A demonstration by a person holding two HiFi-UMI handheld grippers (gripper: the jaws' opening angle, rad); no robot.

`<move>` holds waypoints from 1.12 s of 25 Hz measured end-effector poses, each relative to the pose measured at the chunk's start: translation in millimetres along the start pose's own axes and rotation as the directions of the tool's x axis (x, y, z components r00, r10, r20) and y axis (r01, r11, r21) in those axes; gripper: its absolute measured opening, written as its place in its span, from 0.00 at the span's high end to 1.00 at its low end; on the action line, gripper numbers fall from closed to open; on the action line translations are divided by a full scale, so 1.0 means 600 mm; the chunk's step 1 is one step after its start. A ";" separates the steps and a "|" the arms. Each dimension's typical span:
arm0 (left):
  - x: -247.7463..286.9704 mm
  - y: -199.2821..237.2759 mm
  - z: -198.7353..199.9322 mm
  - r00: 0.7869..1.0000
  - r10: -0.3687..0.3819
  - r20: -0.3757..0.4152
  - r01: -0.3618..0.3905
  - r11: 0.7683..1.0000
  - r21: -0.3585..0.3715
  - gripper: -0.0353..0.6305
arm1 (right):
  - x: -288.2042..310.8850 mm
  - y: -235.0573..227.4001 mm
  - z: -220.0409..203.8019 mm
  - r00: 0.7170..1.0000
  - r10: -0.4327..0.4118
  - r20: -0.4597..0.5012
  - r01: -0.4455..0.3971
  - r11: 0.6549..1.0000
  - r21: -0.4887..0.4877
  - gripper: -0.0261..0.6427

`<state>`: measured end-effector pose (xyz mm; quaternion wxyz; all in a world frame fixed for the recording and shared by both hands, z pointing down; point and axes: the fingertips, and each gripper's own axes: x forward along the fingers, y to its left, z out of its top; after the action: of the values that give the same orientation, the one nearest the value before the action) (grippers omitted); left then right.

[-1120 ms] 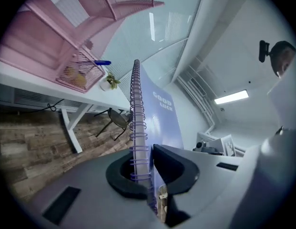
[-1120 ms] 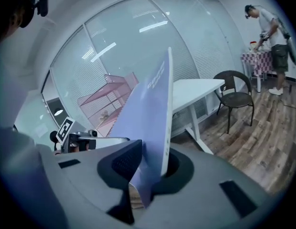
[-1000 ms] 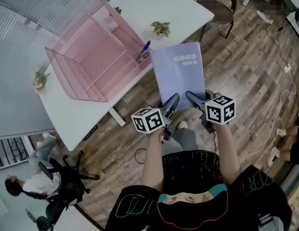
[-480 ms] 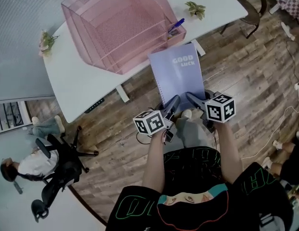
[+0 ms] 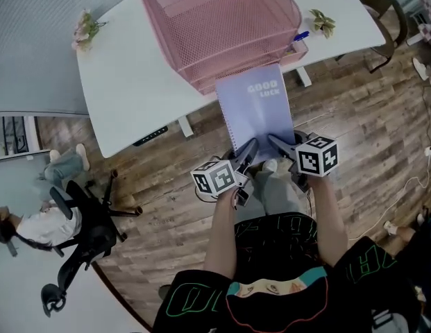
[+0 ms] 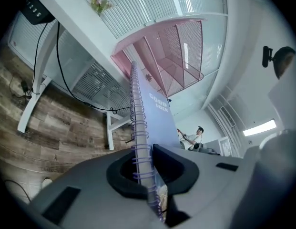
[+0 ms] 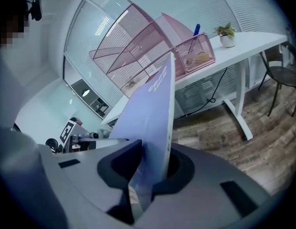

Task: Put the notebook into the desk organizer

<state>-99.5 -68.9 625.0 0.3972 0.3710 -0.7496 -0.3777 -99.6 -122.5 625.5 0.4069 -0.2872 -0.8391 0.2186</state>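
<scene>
A lilac spiral notebook (image 5: 259,114) printed "GOOD LUCK" is held up in the air between both grippers. My left gripper (image 5: 247,152) is shut on its near left corner at the wire spiral (image 6: 139,142). My right gripper (image 5: 275,144) is shut on the near right corner of the notebook (image 7: 152,123). The notebook's far edge meets the front of the pink mesh desk organizer (image 5: 222,26) on the white desk (image 5: 132,89). In the gripper views the organizer (image 6: 174,56) (image 7: 138,42) rises beyond the notebook.
A blue pen (image 5: 301,36) stands in the organizer's small side basket, and small potted plants (image 5: 321,21) (image 5: 85,28) sit at both desk ends. A brown chair (image 5: 382,5) stands at the right. A seated person (image 5: 35,227) on a black office chair (image 5: 90,234) is at lower left.
The view has swung so the desk and organizer now lie straight ahead, and the notebook's far edge has come up to the organizer's front. Both grips are unchanged.
</scene>
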 end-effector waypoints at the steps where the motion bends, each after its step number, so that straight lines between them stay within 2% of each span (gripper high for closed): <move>1: -0.003 0.004 0.006 1.000 0.003 0.002 -0.003 1.000 -0.001 0.89 | 0.007 0.002 0.003 1.000 0.003 -0.003 -0.003 1.000 0.002 0.86; 9: 0.003 0.036 0.069 0.999 0.027 0.032 -0.026 0.998 -0.056 0.89 | 0.061 -0.001 0.053 0.998 0.039 -0.045 -0.039 0.999 -0.004 0.86; 16: 0.012 0.026 0.075 0.998 0.014 0.054 -0.006 0.990 -0.144 0.89 | 0.057 -0.004 0.069 0.996 0.061 -0.070 -0.063 0.998 -0.024 0.84; 20: 0.031 0.040 0.126 0.998 0.005 0.057 0.005 0.983 -0.184 0.89 | 0.085 -0.022 0.116 0.997 0.025 -0.075 -0.027 0.999 -0.027 0.80; 22: 0.037 0.044 0.149 0.997 -0.013 0.072 0.027 0.980 -0.196 0.89 | 0.091 -0.035 0.139 0.998 -0.016 -0.063 0.014 0.999 -0.045 0.72; 24: 0.038 0.047 0.166 0.995 -0.024 0.093 0.043 0.978 -0.203 0.88 | 0.090 -0.044 0.152 0.996 -0.064 -0.057 0.058 0.993 -0.099 0.64; 28: 0.050 0.047 0.186 0.996 -0.034 0.085 0.050 0.979 -0.195 0.87 | 0.074 -0.048 0.175 0.989 -0.146 -0.031 0.134 0.960 -0.245 0.62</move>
<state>-216.4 -51.8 614.0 0.3930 0.3299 -0.7159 -0.4734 -215.8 -128.6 607.4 0.4037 -0.2799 -0.8675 0.0784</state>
